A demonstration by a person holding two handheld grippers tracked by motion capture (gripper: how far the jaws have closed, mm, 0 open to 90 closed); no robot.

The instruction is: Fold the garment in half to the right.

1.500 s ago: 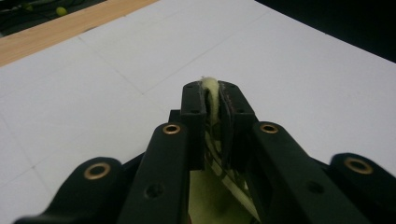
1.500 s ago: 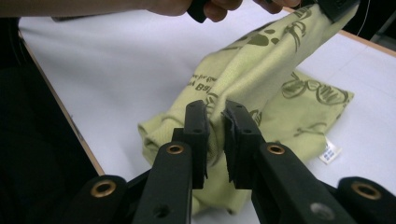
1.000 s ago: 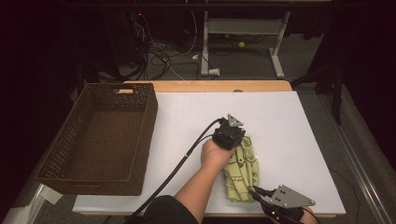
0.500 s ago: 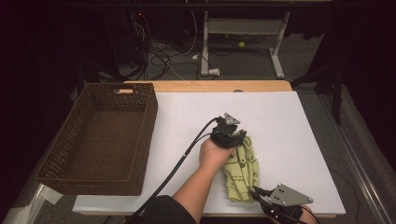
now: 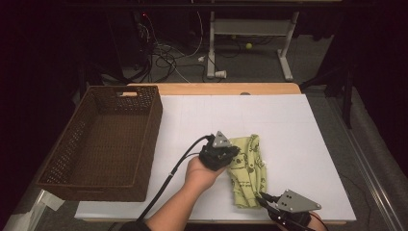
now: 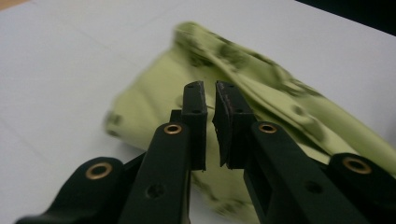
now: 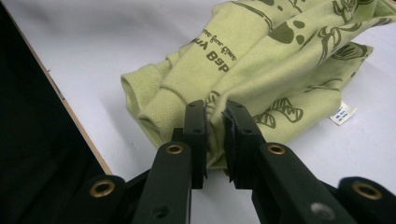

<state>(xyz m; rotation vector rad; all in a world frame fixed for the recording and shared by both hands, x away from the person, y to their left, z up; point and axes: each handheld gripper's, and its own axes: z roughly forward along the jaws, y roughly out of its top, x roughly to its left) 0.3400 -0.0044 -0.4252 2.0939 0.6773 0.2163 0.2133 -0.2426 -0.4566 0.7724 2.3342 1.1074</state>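
Two hand-held grippers: right (image 7: 215, 116) pinches the green garment (image 5: 248, 168) at 6 o'clock; left (image 6: 210, 98) has just closed empty. Regrip, then fold.

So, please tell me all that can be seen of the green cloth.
The cloth is light green soft knit with dark printed drawings and lettering, ribbed cuffs and a small white label. It lies folded and bunched on the white table. The right gripper pinches its near edge; the left gripper is shut just above it.
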